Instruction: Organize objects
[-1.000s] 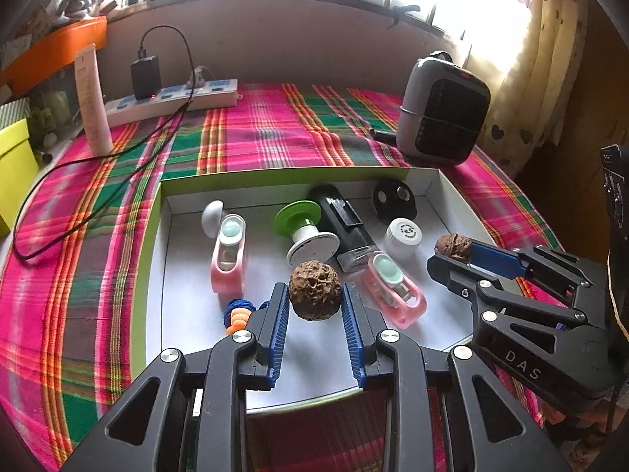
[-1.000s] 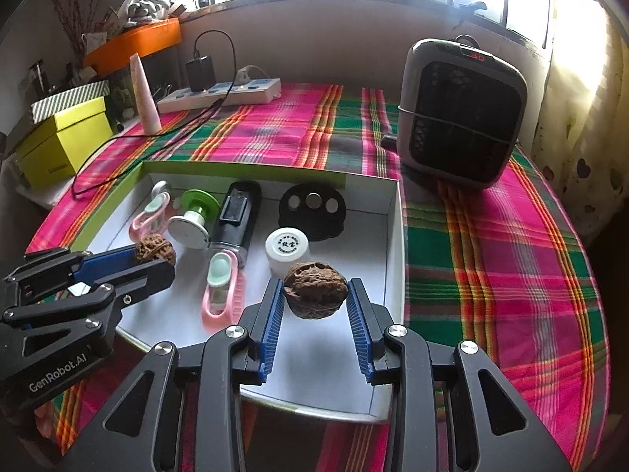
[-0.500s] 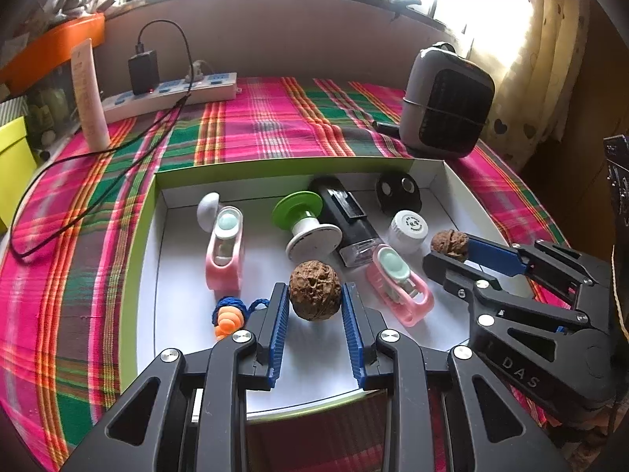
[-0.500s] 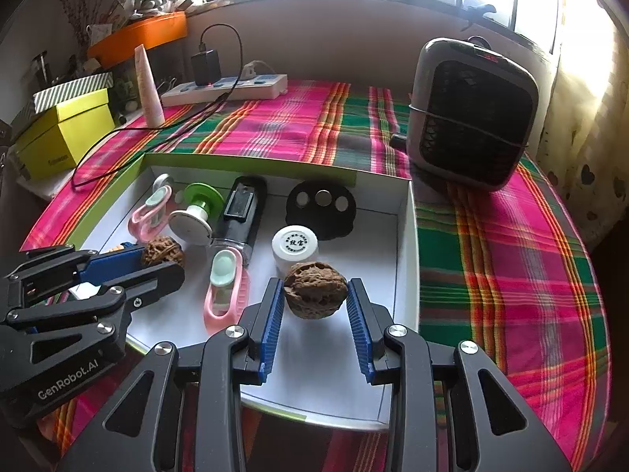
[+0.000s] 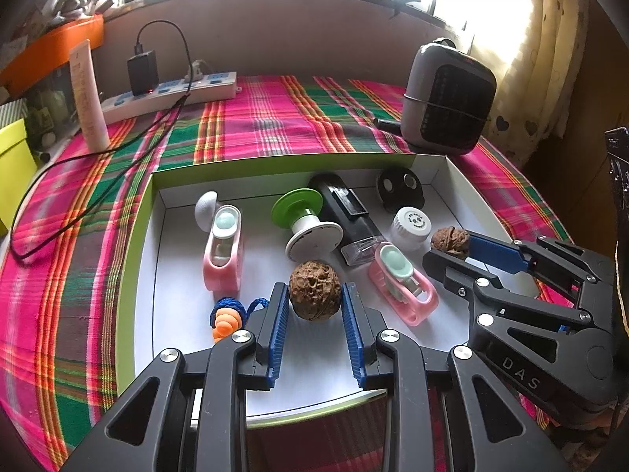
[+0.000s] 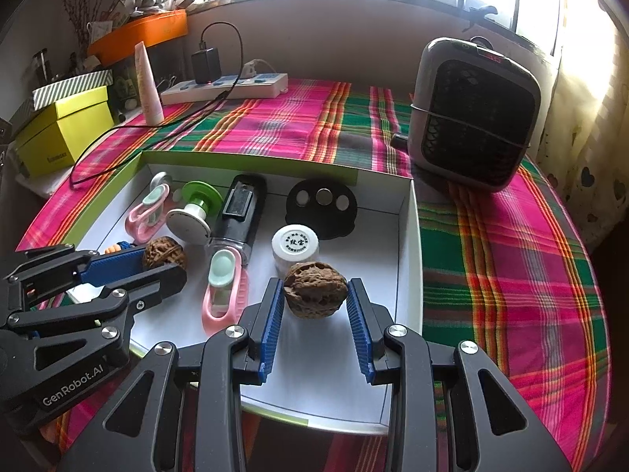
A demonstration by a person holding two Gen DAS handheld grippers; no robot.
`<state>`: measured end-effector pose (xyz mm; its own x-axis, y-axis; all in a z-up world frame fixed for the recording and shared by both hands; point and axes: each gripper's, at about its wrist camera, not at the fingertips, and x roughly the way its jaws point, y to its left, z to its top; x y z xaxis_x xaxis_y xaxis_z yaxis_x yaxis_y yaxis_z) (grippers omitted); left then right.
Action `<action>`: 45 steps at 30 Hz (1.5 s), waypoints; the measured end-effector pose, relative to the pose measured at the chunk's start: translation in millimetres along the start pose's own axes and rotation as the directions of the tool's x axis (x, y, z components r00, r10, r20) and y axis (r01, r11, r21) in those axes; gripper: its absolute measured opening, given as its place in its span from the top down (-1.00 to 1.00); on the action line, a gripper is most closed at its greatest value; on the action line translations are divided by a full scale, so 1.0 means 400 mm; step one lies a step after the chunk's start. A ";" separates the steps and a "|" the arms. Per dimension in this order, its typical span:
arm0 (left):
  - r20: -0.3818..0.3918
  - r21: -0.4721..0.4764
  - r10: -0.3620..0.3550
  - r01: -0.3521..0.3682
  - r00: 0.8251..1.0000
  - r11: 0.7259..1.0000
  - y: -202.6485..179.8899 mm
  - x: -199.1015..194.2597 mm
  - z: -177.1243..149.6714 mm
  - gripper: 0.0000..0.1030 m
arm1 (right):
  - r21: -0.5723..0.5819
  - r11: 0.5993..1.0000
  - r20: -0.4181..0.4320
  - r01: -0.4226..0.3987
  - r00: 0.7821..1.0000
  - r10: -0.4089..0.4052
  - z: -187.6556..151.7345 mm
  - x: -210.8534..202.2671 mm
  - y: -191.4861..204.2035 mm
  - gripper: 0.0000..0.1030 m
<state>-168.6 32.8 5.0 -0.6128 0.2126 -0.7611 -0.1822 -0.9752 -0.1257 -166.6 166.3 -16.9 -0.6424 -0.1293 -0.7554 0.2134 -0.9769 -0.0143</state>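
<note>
My left gripper (image 5: 314, 295) is shut on a brown walnut (image 5: 314, 289), held above the white tray (image 5: 157, 236) with a green rim. My right gripper (image 6: 315, 295) is shut on a second walnut (image 6: 315, 289) over the tray's right part (image 6: 405, 244). Each gripper shows in the other view, the right one (image 5: 448, 246) and the left one (image 6: 163, 259). In the tray lie two pink clips (image 5: 222, 251) (image 5: 401, 283), a green and white spool (image 5: 306, 220), a black device (image 5: 346, 212), a white cap (image 5: 411, 222), a black disc (image 5: 399, 188) and an orange and blue toy (image 5: 226, 320).
A grey heater (image 6: 471, 114) stands at the back right on the plaid cloth (image 6: 511, 255). A power strip (image 6: 224, 88) with a charger and black cable, a pink tube (image 6: 147, 84) and a yellow box (image 6: 63, 129) are at the back left.
Both grippers have pulled back and risen slightly with their walnuts still held. The objects in the tray have not moved.
</note>
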 end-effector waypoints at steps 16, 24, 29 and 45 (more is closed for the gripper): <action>0.018 0.001 0.035 -0.035 0.999 0.999 -0.005 -0.031 -0.010 0.34 | 0.006 1.000 0.009 0.013 1.000 -0.013 -0.008 -0.021 0.003 0.14; 0.041 -0.012 0.055 -0.055 0.998 0.998 -0.007 -0.080 -0.036 0.31 | 0.036 0.999 0.046 0.012 0.999 -0.014 -0.031 -0.075 0.007 0.14; 0.073 -0.015 0.071 -0.070 0.995 0.997 -0.014 -0.126 -0.062 0.30 | 0.043 0.999 0.064 0.004 0.998 -0.007 -0.057 -0.115 0.022 0.14; 0.075 -0.032 0.125 -0.123 0.989 0.992 -0.024 -0.202 -0.169 0.28 | 0.025 1.000 0.062 0.006 0.998 -0.007 -0.154 -0.185 0.076 0.13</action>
<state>-65.5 20.8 24.7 -0.6868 0.0928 -0.7209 -0.0805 -0.9954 -0.0515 -67.2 156.6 -1.7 -0.6881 -0.1326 -0.7134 0.1913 -0.9815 -0.0022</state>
